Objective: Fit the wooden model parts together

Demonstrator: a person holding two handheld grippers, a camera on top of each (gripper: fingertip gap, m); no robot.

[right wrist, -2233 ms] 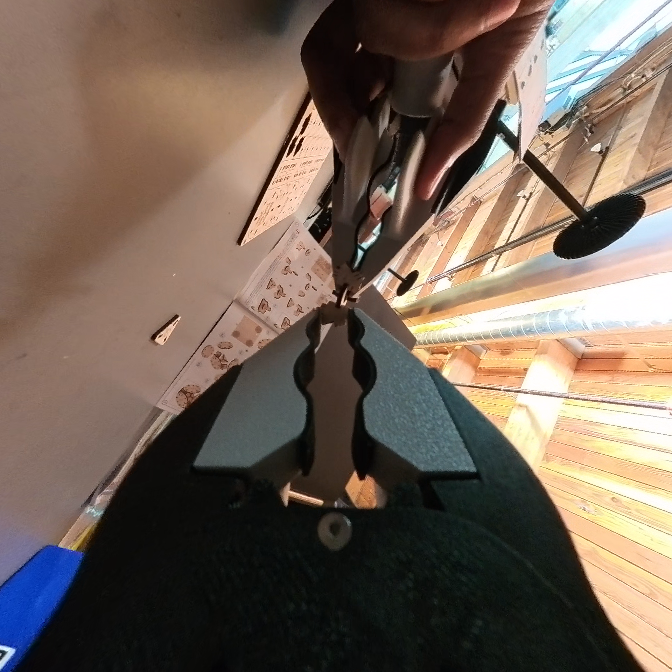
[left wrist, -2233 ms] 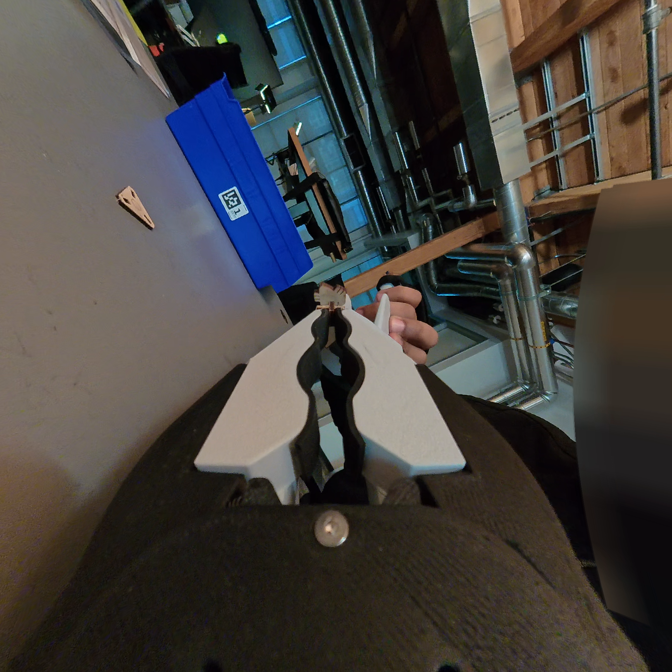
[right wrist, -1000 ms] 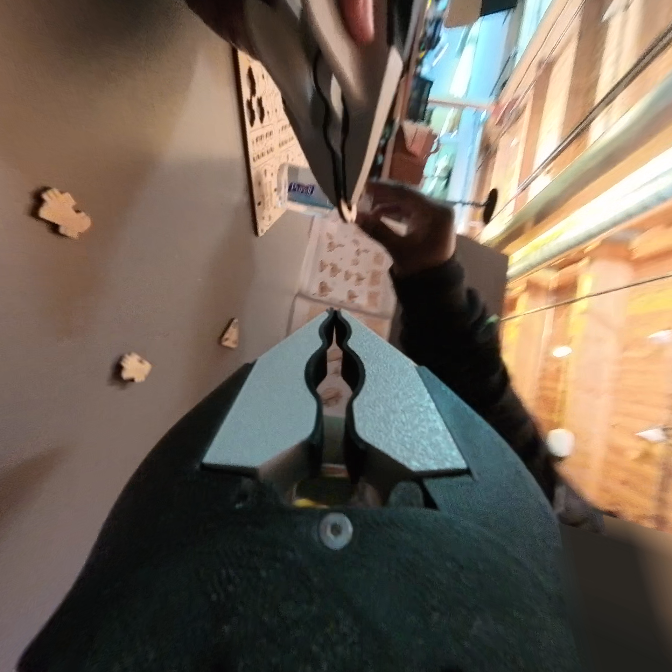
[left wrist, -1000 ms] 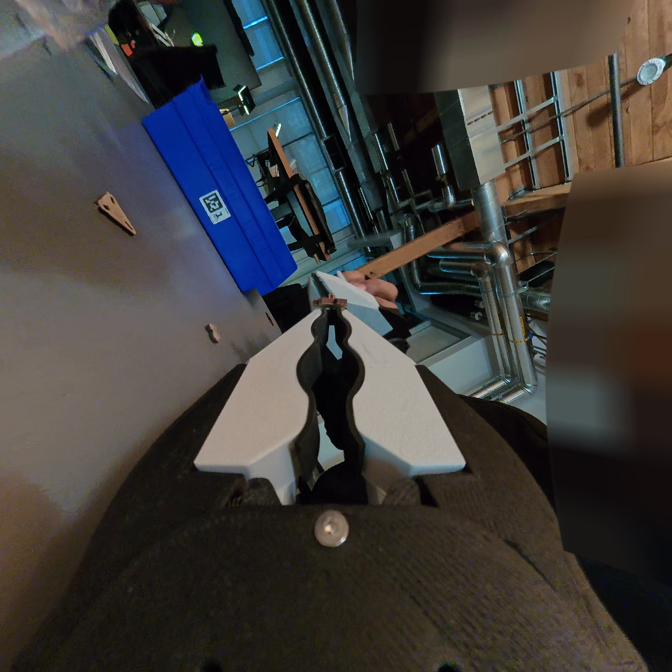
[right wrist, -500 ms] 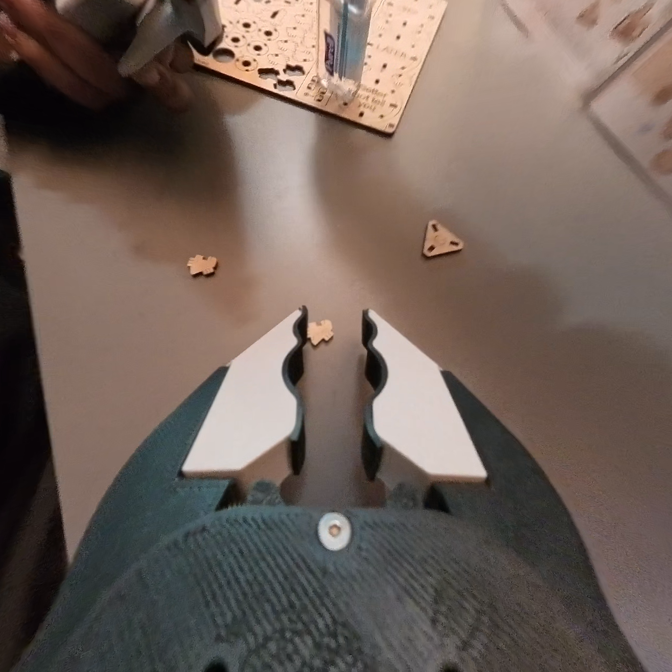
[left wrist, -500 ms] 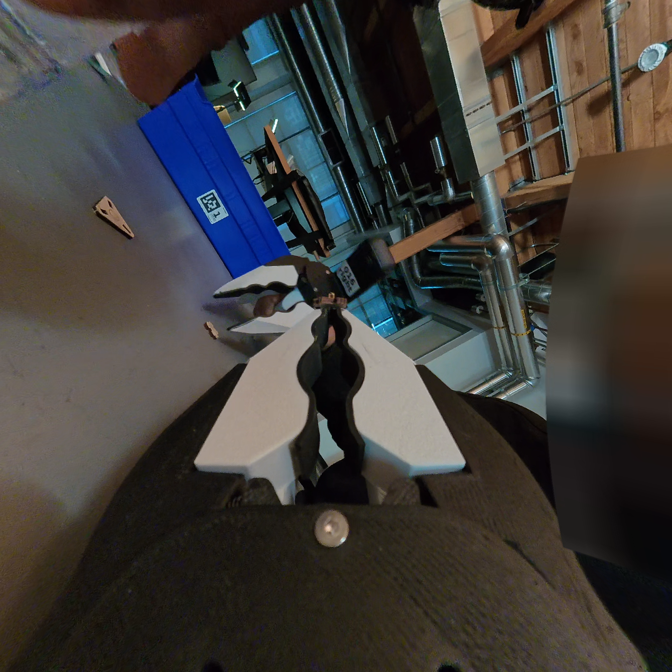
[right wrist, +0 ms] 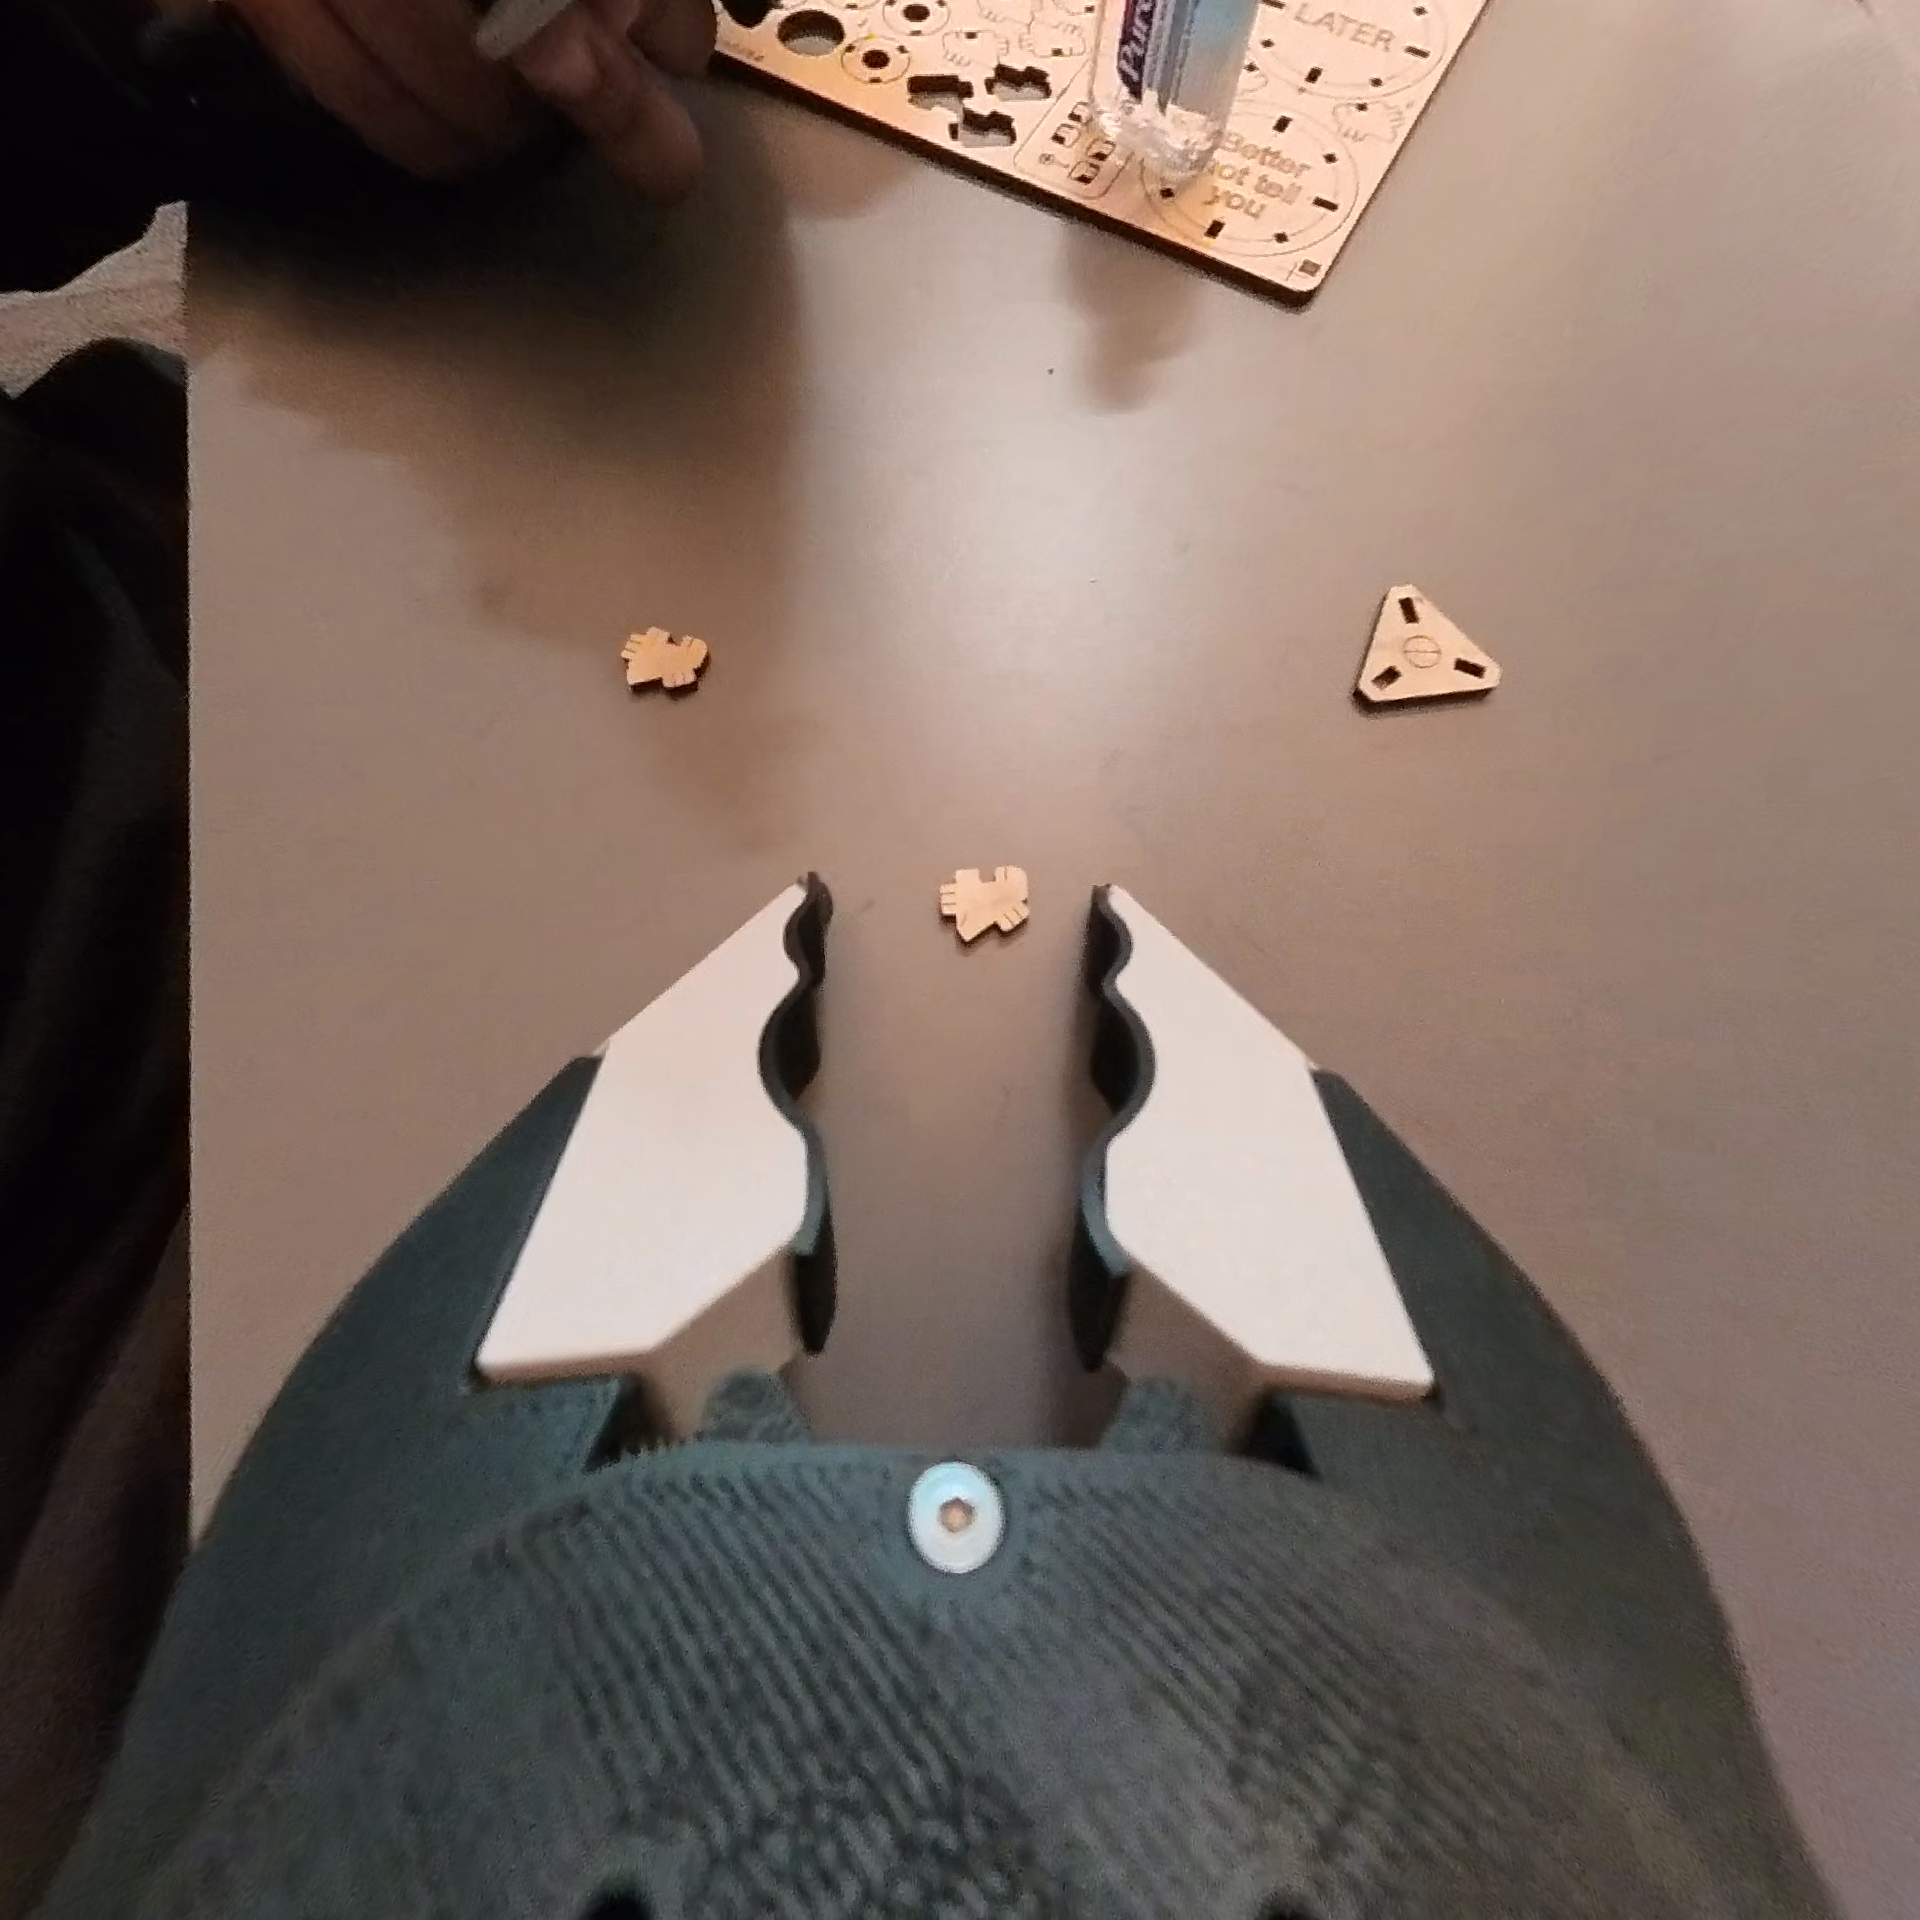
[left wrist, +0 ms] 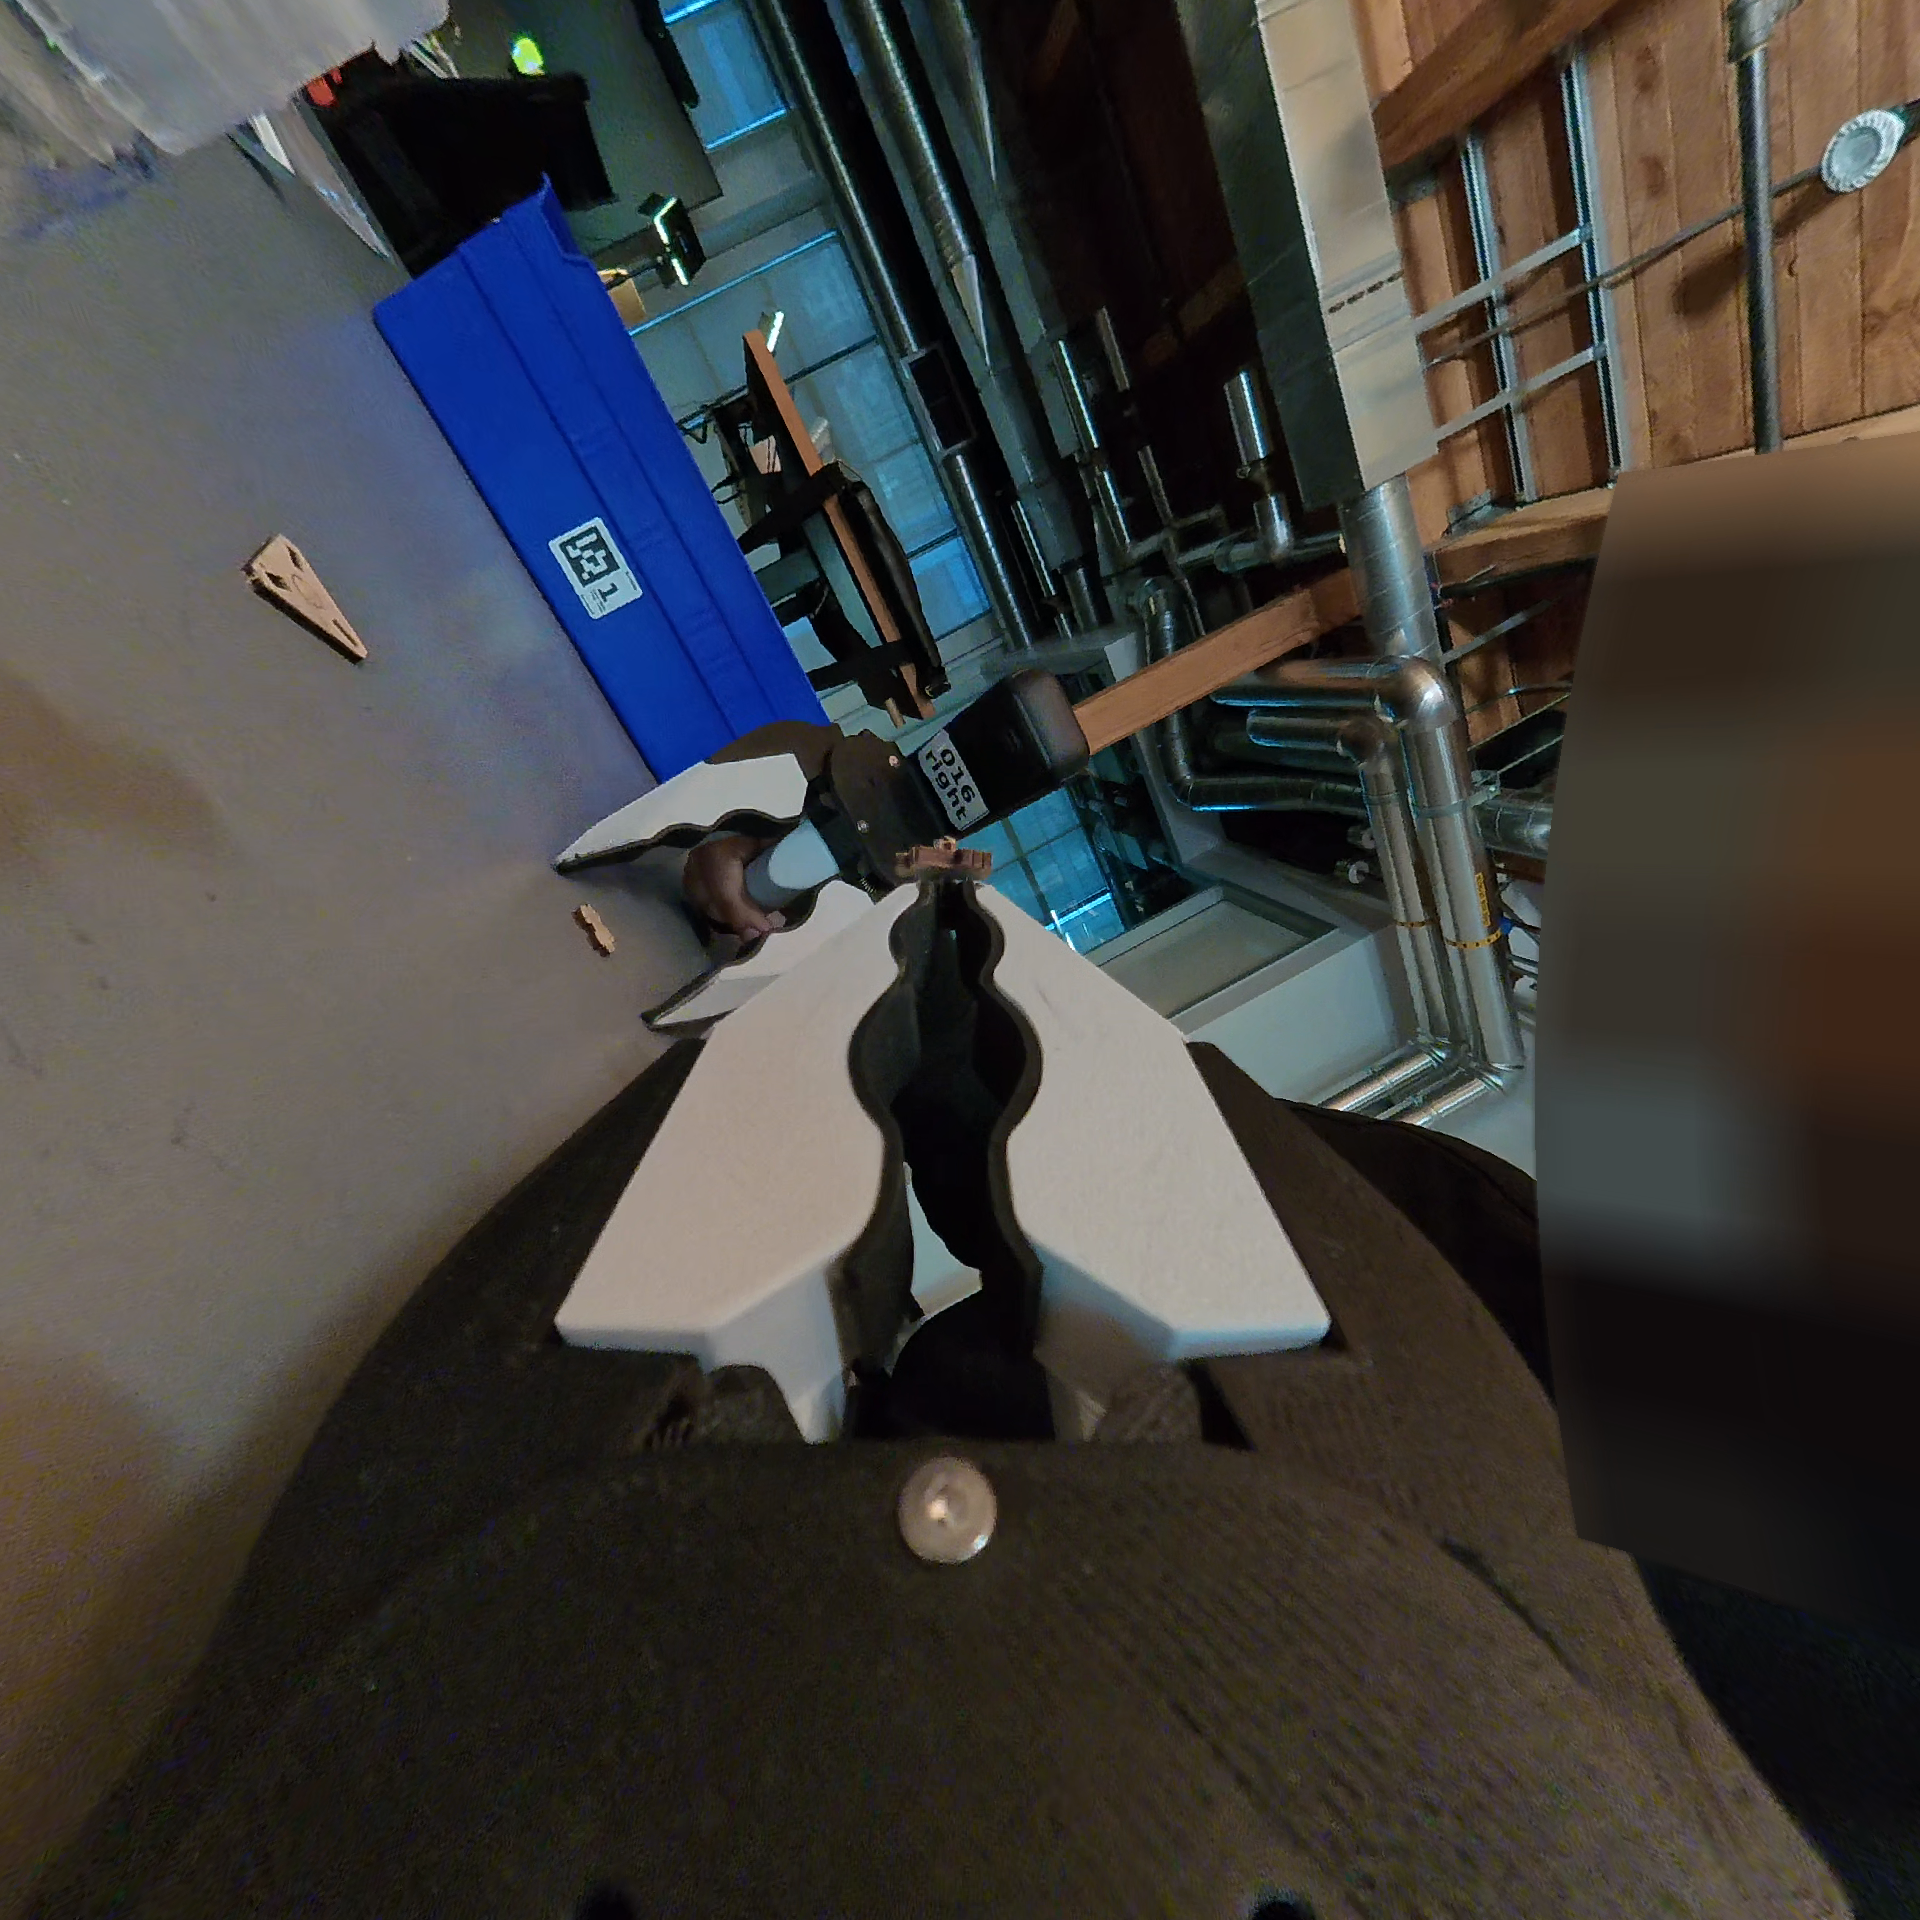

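Right wrist view: we see a small notched wooden piece flat on the grey tabletop, between the spread fingers of our right hand-held gripper, touching neither pad. A matching piece lies farther left, a wooden triangle right, a laser-cut wooden sheet beyond. Our left hand-held gripper, raised, is pressed together, pinching a small wooden part at its tips; a blue bin stands behind.

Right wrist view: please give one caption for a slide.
Open right gripper above a small wooden piece lying on the grey table.
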